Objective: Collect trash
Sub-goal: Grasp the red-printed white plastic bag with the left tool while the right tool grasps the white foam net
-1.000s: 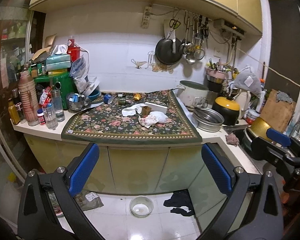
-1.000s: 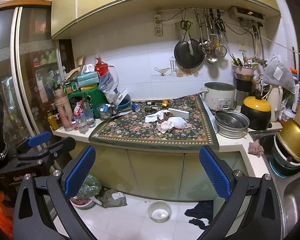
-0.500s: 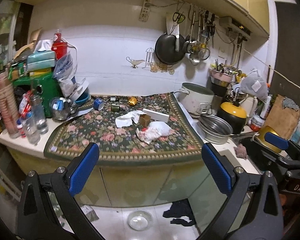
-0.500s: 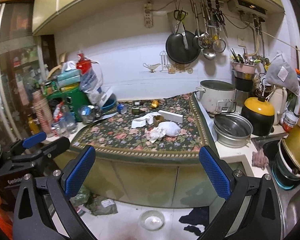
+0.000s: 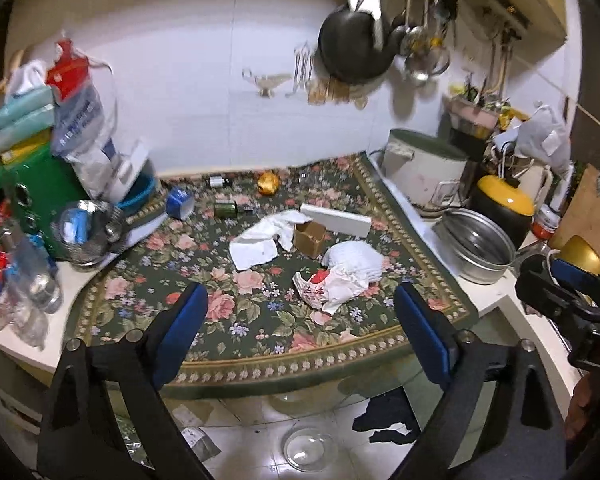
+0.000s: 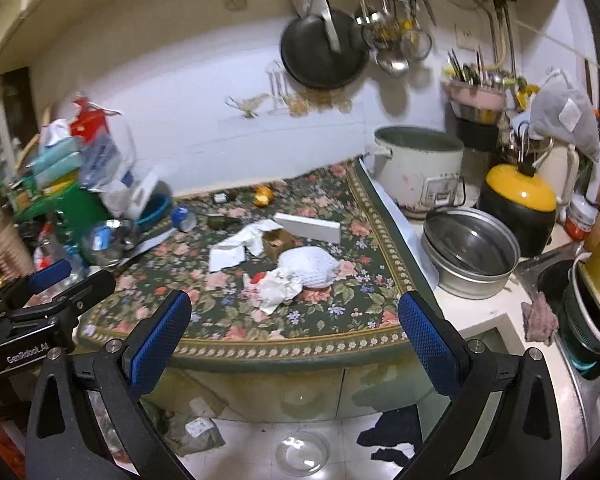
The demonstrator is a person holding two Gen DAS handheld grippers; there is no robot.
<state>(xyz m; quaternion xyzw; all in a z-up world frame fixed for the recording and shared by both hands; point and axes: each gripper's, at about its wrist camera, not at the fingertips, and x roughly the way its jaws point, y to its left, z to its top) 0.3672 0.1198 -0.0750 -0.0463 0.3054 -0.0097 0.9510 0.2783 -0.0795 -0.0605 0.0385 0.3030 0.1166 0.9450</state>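
Note:
Trash lies on a floral mat on the counter: a crumpled white wrapper with red print, a white tissue, a small brown box, a flat white box, a gold foil ball and a blue can. My left gripper is open and empty, short of the mat's front edge. My right gripper is open and empty, also in front of the mat.
A rice cooker, a steel pot and a yellow-lidded pot stand at the right. Bottles and a green bin crowd the left. A sink with dishes is at far right. A glass bowl lies on the floor.
Both grippers have moved forward toward the counter, so the mat and trash look larger and closer. Both stay open.

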